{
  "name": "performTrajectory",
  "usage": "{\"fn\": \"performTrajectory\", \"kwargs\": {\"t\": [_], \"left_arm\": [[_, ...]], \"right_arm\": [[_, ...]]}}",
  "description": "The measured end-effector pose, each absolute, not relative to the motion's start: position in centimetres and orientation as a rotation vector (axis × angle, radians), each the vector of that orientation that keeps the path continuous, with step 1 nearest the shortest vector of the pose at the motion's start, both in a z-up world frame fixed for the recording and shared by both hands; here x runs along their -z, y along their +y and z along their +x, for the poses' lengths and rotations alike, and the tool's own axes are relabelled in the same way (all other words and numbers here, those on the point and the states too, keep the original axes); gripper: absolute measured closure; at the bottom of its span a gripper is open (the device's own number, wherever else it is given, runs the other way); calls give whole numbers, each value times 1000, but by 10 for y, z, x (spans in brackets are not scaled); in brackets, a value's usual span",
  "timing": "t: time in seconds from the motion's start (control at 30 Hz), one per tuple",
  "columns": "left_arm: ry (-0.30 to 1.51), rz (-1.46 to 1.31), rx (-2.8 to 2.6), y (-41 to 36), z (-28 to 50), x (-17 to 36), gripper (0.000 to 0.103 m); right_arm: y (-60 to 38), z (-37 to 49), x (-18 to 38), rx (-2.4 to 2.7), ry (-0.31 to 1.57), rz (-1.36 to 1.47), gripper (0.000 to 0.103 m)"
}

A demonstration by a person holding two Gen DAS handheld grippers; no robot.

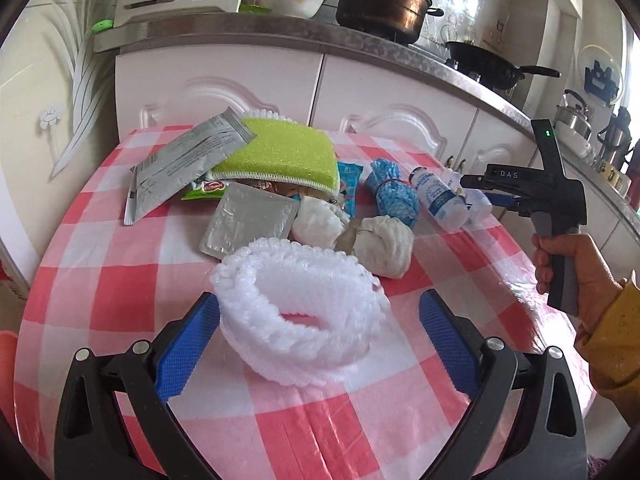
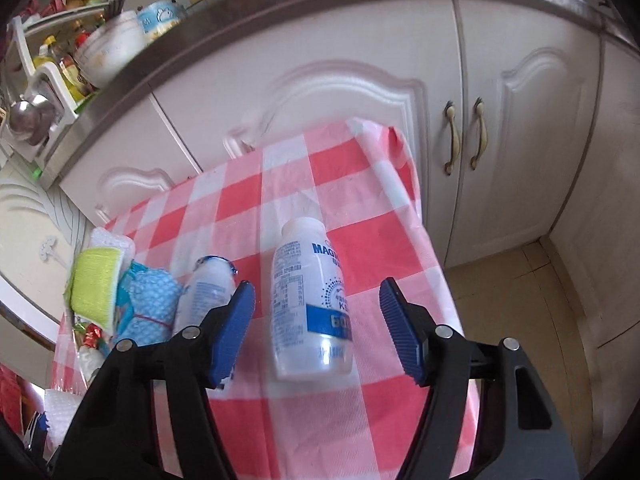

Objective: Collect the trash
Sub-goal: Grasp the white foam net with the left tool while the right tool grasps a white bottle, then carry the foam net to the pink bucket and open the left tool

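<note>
Trash lies on a table with a red-and-white checked cloth (image 1: 120, 280). A white foam net ring (image 1: 296, 320) sits between the fingers of my open left gripper (image 1: 320, 300); the right pad is clear of it. Behind it are two crumpled white wads (image 1: 384, 248), a silver foil packet (image 1: 248, 226), a grey wrapper (image 1: 188, 160), a green sponge (image 1: 280, 152) and a blue net bundle (image 1: 394, 192). In the right wrist view a white bottle with a blue label (image 2: 310, 300) lies between the pads of my open right gripper (image 2: 317, 286), with gaps on both sides. A second bottle (image 2: 208, 292) lies just left of it.
White kitchen cabinets (image 2: 360, 92) stand right behind the table under a steel counter (image 1: 280, 36) with a pot (image 1: 384, 0), bowls and a wok (image 1: 488, 64). The table's right edge (image 2: 428, 232) drops to a tiled floor (image 2: 520, 280). A hand in a yellow sleeve (image 1: 572, 268) holds the right gripper.
</note>
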State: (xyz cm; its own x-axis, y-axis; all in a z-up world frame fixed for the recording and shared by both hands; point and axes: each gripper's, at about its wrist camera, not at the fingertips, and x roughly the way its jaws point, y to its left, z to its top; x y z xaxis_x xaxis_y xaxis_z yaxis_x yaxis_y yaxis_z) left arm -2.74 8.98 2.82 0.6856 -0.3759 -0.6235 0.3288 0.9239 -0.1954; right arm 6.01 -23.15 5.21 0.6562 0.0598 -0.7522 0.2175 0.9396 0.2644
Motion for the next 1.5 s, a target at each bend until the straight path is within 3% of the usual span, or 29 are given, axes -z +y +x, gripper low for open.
{"fn": "performTrajectory", "kwargs": {"t": [0.1, 0.27, 0.3, 0.37, 0.53, 0.7, 1.03, 1.5], "left_arm": [[721, -83, 389, 90, -21, -27, 5], [727, -85, 371, 90, -13, -27, 11], [729, -88, 364, 90, -12, -27, 23], [745, -98, 356, 92, -9, -25, 35], [751, -115, 351, 96, -9, -25, 53], [751, -144, 344, 105, -13, -27, 65], [682, -219, 280, 152, -40, -49, 67], [634, -270, -25, 292, -119, -59, 67]], "right_arm": [[-229, 65, -43, 82, 879, 345, 54], [-226, 67, -38, 86, 881, 341, 59], [-226, 65, -38, 87, 876, 345, 59], [-226, 62, -38, 80, 867, 359, 59], [-223, 49, -44, 76, 825, 385, 59], [-222, 30, -59, 42, 756, 442, 59], [-180, -8, -80, -76, 717, 476, 59], [-8, -31, -79, -532, 866, 405, 59]]}}
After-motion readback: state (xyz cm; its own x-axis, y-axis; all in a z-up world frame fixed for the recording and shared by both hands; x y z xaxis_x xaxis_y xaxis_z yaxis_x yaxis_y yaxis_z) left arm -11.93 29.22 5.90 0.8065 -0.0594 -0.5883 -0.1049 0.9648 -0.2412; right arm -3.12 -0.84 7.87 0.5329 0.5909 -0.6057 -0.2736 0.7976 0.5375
